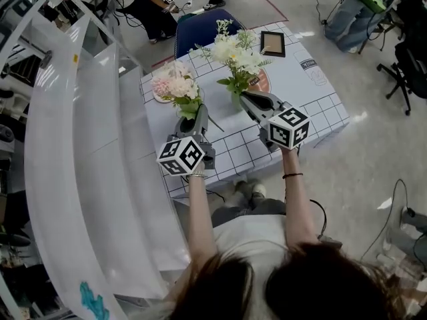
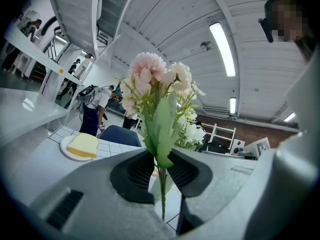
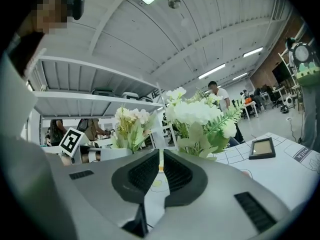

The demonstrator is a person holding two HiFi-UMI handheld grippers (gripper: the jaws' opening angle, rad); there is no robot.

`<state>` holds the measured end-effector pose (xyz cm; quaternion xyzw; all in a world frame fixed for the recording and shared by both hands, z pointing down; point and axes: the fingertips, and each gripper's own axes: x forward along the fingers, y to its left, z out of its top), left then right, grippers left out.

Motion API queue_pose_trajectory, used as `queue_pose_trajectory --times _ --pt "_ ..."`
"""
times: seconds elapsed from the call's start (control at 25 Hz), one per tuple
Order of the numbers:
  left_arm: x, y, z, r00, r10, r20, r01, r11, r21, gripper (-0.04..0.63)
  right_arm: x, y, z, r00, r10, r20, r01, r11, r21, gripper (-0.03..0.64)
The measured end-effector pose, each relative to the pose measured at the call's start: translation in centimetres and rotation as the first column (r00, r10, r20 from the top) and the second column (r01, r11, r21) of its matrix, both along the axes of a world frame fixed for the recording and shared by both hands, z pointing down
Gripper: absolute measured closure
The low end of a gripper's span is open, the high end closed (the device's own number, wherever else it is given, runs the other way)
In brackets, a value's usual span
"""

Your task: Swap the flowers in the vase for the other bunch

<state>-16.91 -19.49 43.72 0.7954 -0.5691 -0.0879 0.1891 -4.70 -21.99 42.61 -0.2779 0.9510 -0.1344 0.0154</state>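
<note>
A pink bunch (image 1: 175,85) is held upright over the left of the grid-cloth table (image 1: 313,92). My left gripper (image 1: 193,115) is shut on its green stems, which run down between the pads in the left gripper view (image 2: 161,159) under the pink bunch (image 2: 150,79). A white bunch (image 1: 237,52) stands upright mid-table, its base hidden behind my right gripper (image 1: 245,99). In the right gripper view the right gripper (image 3: 161,156) has its jaws together with only a thin slit and nothing between them. There the white bunch (image 3: 197,114) rises just beyond, to the right, and the pink bunch (image 3: 131,121) to the left.
A plate with a yellow cake slice (image 2: 82,146) sits at the table's far left. A small picture frame (image 1: 272,43) lies at the far right, and a blue chair (image 1: 200,29) stands behind the table. White shelving (image 1: 80,145) runs along the left. People stand in the background.
</note>
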Motion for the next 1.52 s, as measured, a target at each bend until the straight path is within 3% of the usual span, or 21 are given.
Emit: queue_pose_trajectory --times 0.16,0.48,1.52 --pt "0.2 0.7 -0.3 1.000 -0.001 -0.003 0.001 1.000 0.008 0.520 0.2 0.6 -1.5 0.998 -0.006 0.068 0.005 1.000 0.018 0.594" --pt "0.8 2.0 -0.9 1.000 0.006 -0.012 -0.006 0.999 0.035 0.520 0.5 1.7 -2.8 0.994 -0.016 0.109 0.012 0.999 0.039 0.606" --pt "1.9 2.9 -2.1 0.999 0.034 -0.009 -0.033 0.995 0.092 0.520 0.7 2.9 -3.5 0.995 -0.039 0.096 0.032 0.997 0.076 0.607"
